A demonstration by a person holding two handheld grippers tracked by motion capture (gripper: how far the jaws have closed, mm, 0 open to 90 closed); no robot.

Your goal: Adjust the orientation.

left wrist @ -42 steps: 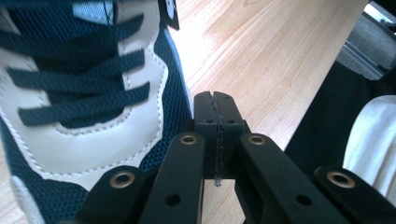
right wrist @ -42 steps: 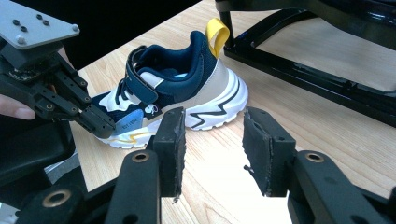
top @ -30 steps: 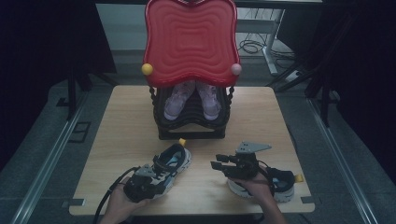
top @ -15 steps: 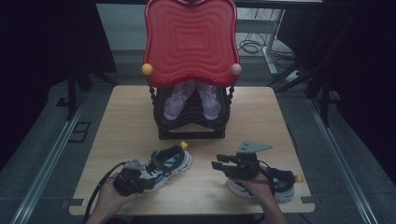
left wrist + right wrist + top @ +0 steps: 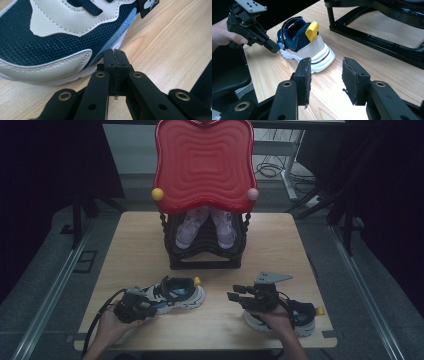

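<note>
With the left gripper pressed together against the navy sneaker at the near left of the table, I judged a slow sideways nudge best; the right gripper hung spread, empty.

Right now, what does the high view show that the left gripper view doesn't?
High view adds: a red wavy panel above a black rack holding pink shoes, the right claw, open, and a second sneaker under the right hand. Left gripper view adds: stitching and a black tag on the navy-and-white sneaker, and that the left claw is shut, empty, by its sole. Both share: that sneaker, the left claw and the wooden table.
</note>
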